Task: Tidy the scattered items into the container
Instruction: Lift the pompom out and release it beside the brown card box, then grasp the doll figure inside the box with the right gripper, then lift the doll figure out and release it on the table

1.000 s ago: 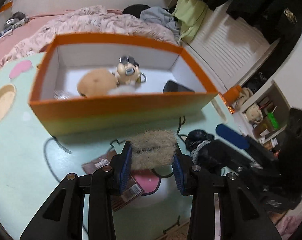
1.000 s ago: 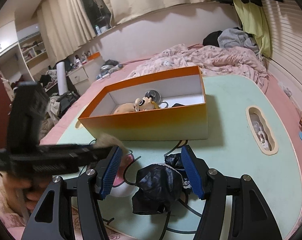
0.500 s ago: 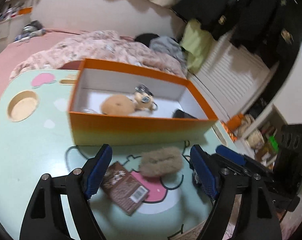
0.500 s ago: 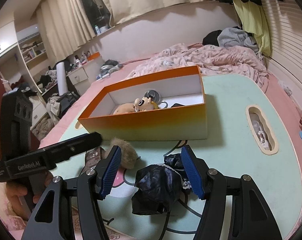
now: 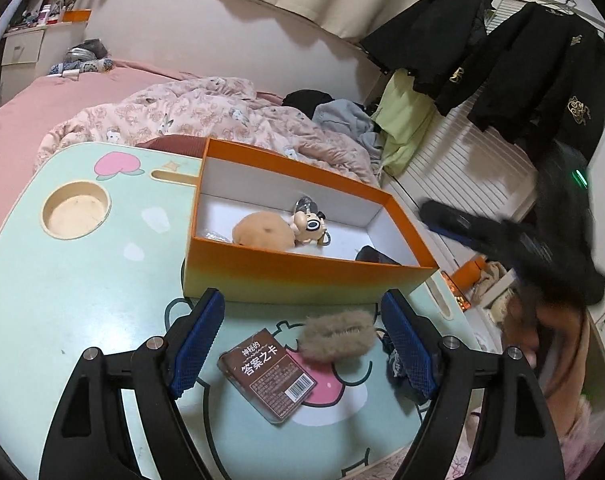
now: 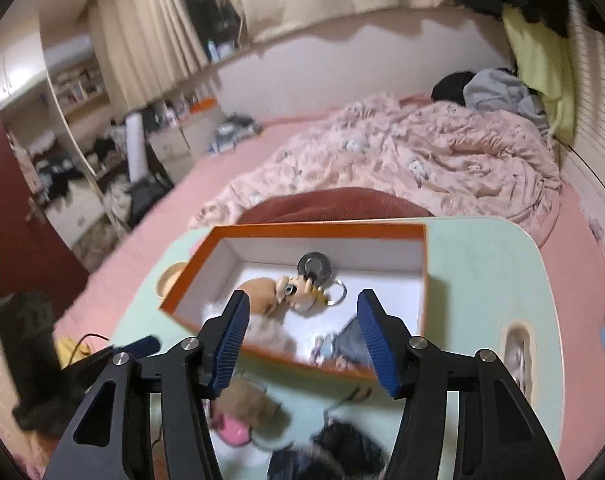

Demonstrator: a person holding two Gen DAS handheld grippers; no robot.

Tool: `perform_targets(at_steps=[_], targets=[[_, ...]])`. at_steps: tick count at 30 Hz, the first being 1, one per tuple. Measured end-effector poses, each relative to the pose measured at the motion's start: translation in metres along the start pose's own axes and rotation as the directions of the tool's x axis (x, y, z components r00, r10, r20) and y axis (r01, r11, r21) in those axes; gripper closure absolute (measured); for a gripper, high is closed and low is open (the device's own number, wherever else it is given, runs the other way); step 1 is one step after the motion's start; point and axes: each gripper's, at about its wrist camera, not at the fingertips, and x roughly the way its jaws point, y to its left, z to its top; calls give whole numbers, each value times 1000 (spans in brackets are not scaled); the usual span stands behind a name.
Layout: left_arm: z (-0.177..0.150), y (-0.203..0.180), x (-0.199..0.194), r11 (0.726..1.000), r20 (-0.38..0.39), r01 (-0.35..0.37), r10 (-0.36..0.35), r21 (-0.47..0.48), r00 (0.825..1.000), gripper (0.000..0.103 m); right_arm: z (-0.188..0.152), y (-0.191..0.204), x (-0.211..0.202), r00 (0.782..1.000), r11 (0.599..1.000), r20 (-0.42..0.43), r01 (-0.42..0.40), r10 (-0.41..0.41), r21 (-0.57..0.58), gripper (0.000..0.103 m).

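Note:
The orange box [image 5: 302, 276] stands on the mint table [image 5: 82, 280] and holds a tan plush [image 5: 262, 232], a cartoon keychain [image 5: 310, 226] and a dark item [image 5: 374, 256]. In front of it lie a furry hair clip [image 5: 338, 334], a brown card pack [image 5: 268, 374] and a black fabric bundle [image 5: 392, 360]. My left gripper [image 5: 302, 300] is open above the clip and the pack and touches neither. My right gripper [image 6: 302, 300] hovers over the box's [image 6: 294, 354] near wall; its jaws are closing with nothing between them. Below it lie the fabric [image 6: 334, 450] and the blurred clip [image 6: 250, 404].
The table has a round cup recess [image 5: 76, 210] at the left and an oval slot [image 6: 516, 350] at the right. A bed with a pink quilt [image 5: 206, 112] lies behind it. Dark jackets [image 5: 522, 72] hang at the right. A hand [image 5: 530, 320] holds the right gripper's blurred body [image 5: 502, 240].
My left gripper opened, let the furry clip drop onto the table before the box, and drew back. My right gripper rose off the black fabric toward the box, its jaws narrowing.

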Motion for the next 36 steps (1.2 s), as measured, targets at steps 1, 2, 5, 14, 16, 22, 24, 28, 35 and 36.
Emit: perform_targets(at_steps=[1,2,5,14,16,22,24,28,35,36], targets=[[-1,0,-1,1000,1,1,-1,1,1000,23,7,1,11,999,1000,-39,-16,16,0,51],[-1,-1,-1,1000,2,1,-1,2,1000,23,14,2,23,996,999,-76,-39,39,3,54],[-1,-3,-1,1000,3,3,-3,7,1000,23,23,5,59,983,999,-177,-40,39,-1,54],[-2,-5,-3,1000,3,11,-11,11,1000,23,19,-5,128,948,996,-317,7,23,94,55],[-2,-6,-4,1000,8,21,-21,8,1000,23,18,-8,137,943,994,-333,11,27,110,62],[-5,-7,-3,1000,3,25,-25,1,1000,23,19,-11,136,948,993,-315,-10,47,118,65],[-5,-7,-3,1000,3,24,-24,1,1000,23,16,-14,130,955,989,-289,-30,71,142,65],[-4,-7,-3,1000,2,23,-23,-1,1000,23,16,-17,114,970,986,-226,-59,94,158,65],[-6,-9,0,1000,-8,19,-19,3,1000,23,13,-18,33,985,971,-31,-162,170,173,65],[-6,-9,0,1000,-9,18,-18,4,1000,23,8,-17,18,983,969,-3,-180,183,167,65]])
